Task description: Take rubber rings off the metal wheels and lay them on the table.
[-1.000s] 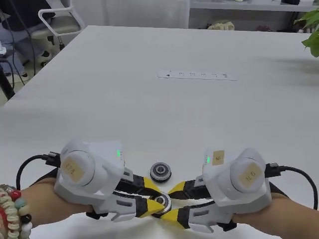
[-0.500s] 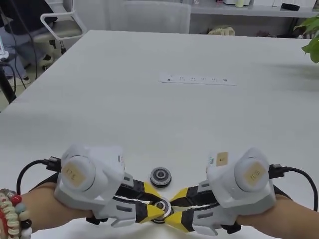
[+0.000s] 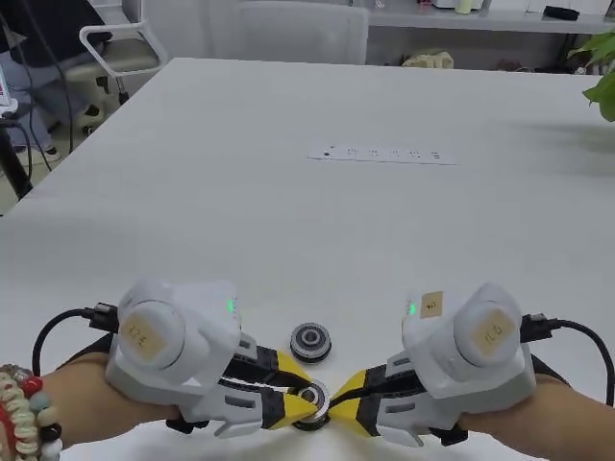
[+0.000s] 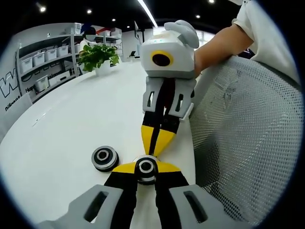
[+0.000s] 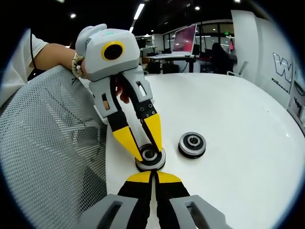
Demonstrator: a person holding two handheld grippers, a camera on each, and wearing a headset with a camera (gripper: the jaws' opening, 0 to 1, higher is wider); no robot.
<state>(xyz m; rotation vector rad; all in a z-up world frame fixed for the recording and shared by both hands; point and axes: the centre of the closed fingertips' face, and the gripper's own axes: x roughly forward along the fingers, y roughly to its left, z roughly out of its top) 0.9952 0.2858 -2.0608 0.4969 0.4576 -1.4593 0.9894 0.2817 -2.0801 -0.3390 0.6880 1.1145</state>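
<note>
A small metal wheel (image 3: 311,393) with a dark hub lies near the table's front edge. My left gripper (image 3: 304,397) is shut on it, one yellow finger on each side (image 4: 146,167). My right gripper (image 3: 332,400) comes in from the opposite side, its yellow tips pinched together at the wheel's rim (image 5: 153,174), where the rubber ring sits. A second wheel (image 3: 310,340) with its black rubber ring lies free just beyond, and it also appears in the left gripper view (image 4: 105,158) and the right gripper view (image 5: 192,144).
A white power strip (image 3: 382,154) lies mid-table. The white table (image 3: 288,230) stretches wide beyond the wheels. An office chair (image 3: 110,48) stands at the far left corner and a plant (image 3: 601,72) at the far right. A mesh chair back (image 4: 248,133) is behind the grippers.
The right gripper's jaws, spread around the wheel a second ago, have closed to a point at its rim and drawn slightly right. The left gripper keeps its hold.
</note>
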